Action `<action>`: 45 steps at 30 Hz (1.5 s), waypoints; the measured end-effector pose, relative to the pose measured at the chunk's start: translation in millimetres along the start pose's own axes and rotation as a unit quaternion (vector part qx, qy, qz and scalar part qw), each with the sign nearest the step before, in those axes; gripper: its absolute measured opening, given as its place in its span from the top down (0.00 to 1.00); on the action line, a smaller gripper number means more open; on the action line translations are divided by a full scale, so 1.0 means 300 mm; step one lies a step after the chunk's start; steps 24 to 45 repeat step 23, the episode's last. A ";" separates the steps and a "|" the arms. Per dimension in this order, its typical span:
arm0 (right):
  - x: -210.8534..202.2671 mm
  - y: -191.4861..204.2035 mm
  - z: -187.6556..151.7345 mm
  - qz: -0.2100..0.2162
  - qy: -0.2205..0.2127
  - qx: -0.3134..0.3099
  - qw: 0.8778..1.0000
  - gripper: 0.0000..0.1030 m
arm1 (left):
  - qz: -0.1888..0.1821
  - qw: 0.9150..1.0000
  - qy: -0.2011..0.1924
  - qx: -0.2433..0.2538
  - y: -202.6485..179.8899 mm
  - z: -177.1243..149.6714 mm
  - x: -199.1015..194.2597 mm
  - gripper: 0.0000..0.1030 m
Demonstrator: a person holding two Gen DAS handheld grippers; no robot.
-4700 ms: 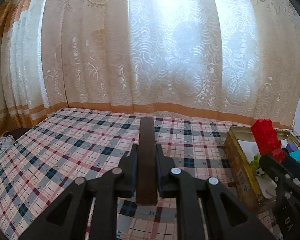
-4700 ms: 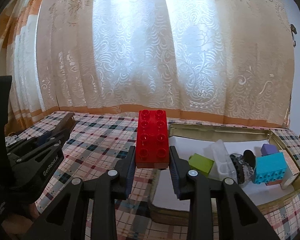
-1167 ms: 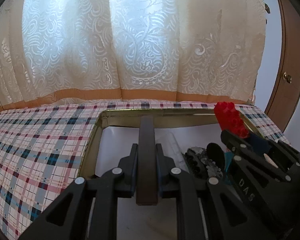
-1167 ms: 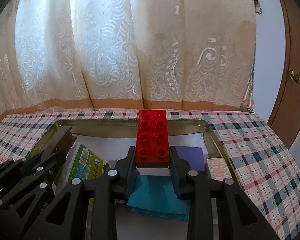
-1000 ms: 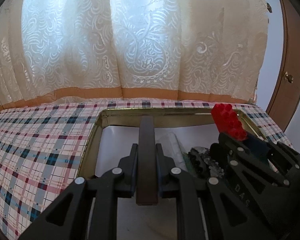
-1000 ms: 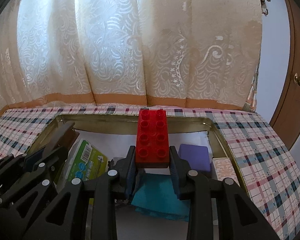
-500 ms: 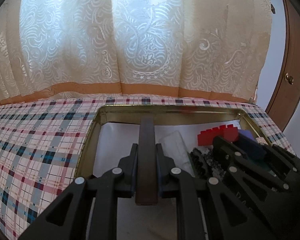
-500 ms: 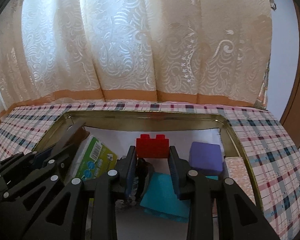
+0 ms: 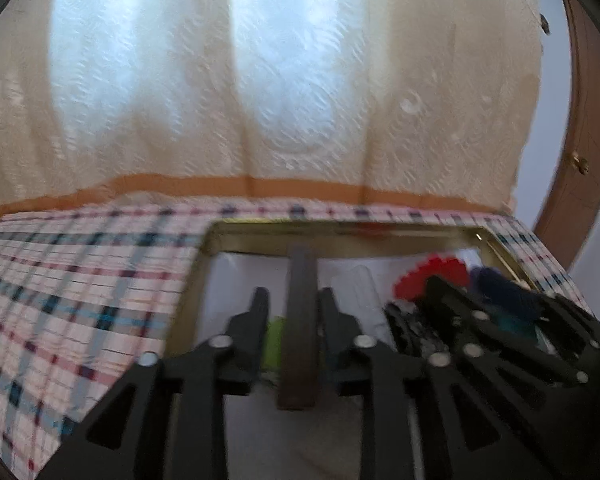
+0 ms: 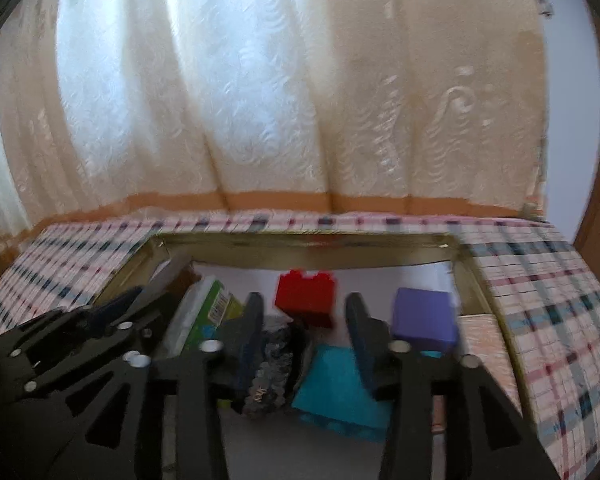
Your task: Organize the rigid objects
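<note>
Both grippers are over the gold tin (image 10: 300,240), which stands on the plaid-covered counter (image 9: 80,280). The left gripper (image 9: 292,300) has just been opening its jaws; the dark flat bar (image 9: 300,320) lies between them, apparently released, with gaps on both sides. The right gripper (image 10: 300,312) has likewise been opening; the red brick (image 10: 306,296) sits free between its spread jaws, inside the tin. Also in the tin: purple cube (image 10: 424,316), teal block (image 10: 340,384), green carton (image 10: 212,312). Judged progress: both carried pieces appear delivered. No loose piece shows on the counter outside the tin.
</note>
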State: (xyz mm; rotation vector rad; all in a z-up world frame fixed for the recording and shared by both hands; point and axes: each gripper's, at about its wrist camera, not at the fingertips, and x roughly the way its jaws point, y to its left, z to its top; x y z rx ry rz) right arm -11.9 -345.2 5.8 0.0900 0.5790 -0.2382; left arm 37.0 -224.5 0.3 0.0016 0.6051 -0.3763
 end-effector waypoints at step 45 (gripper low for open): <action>-0.270 -0.106 -0.051 -0.106 -0.164 0.119 0.973 0.13 | 0.045 0.995 -0.090 0.022 0.058 -0.057 -0.163 0.00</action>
